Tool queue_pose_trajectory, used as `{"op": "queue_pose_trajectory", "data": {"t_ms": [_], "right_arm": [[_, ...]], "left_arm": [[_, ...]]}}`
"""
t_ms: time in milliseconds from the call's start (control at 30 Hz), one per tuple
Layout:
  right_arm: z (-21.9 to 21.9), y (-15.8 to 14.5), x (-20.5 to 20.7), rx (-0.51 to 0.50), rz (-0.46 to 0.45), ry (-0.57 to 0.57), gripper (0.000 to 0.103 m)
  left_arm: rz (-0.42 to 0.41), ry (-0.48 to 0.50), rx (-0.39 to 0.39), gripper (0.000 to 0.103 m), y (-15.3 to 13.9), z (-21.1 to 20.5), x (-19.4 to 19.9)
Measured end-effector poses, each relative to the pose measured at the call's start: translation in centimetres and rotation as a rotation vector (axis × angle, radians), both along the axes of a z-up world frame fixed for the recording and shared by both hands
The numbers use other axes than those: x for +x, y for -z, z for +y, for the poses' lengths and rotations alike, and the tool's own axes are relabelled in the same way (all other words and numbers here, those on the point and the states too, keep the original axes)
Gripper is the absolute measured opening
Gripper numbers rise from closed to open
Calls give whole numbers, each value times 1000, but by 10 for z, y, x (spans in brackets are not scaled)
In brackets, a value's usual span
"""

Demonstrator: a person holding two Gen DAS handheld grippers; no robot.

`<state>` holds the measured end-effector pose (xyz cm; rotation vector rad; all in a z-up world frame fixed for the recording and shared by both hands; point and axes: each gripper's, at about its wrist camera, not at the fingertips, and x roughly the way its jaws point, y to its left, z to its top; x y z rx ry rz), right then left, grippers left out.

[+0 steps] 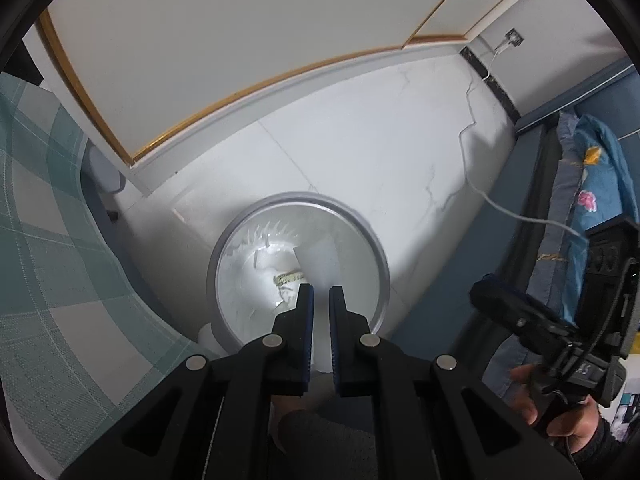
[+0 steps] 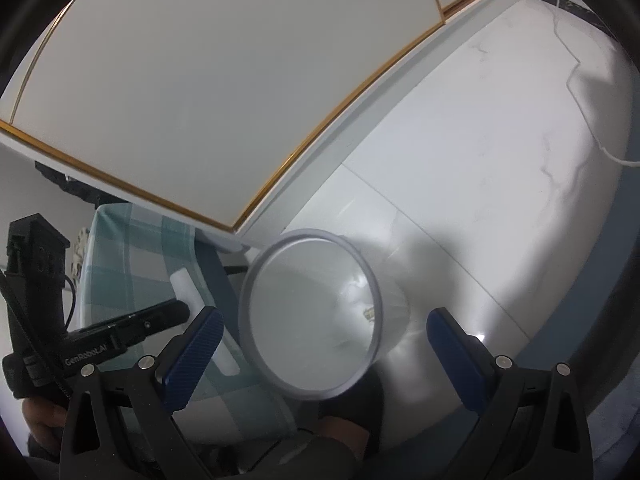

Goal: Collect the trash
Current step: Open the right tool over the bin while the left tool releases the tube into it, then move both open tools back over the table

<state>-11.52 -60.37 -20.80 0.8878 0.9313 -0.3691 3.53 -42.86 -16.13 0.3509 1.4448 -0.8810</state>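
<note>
**A:** Starting left: the left gripper (image 1: 320, 294) has its jaws pinched almost together, clamped on a white scrap (image 1: 318, 260) that pokes out past the tips.

**B:** And that scrap hangs right over the mouth of the bin (image 1: 360, 220), grey rim and white liner, standing on the pale floor (image 1: 380, 140) beside a checked cloth (image 1: 60, 240).

**A:** There's some litter (image 1: 288, 278) lying at the bottom already.

**B:** Over to the right: the right gripper (image 2: 322, 314) is spread as wide as it goes, blue pads bare, gripping nothing and touching nothing, with the bin in sight between them
</note>
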Motion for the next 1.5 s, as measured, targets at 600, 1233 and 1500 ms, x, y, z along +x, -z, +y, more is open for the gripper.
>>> {"op": "queue_pose_trajectory", "data": {"t_ms": [600,1233,1500], "right_arm": [[3,-20,-11,-34,-23,-8,103],[31,-89,-12,-143,-112,-62,103],[54,-136,-13,-223,-180,-87,103]], "left_arm": [[-2,-50,68,51,-4,16,-5],[-238,-107,-71,60,-75,50,-11],[-349,-163,-142,60,-111,74,-13]]}}
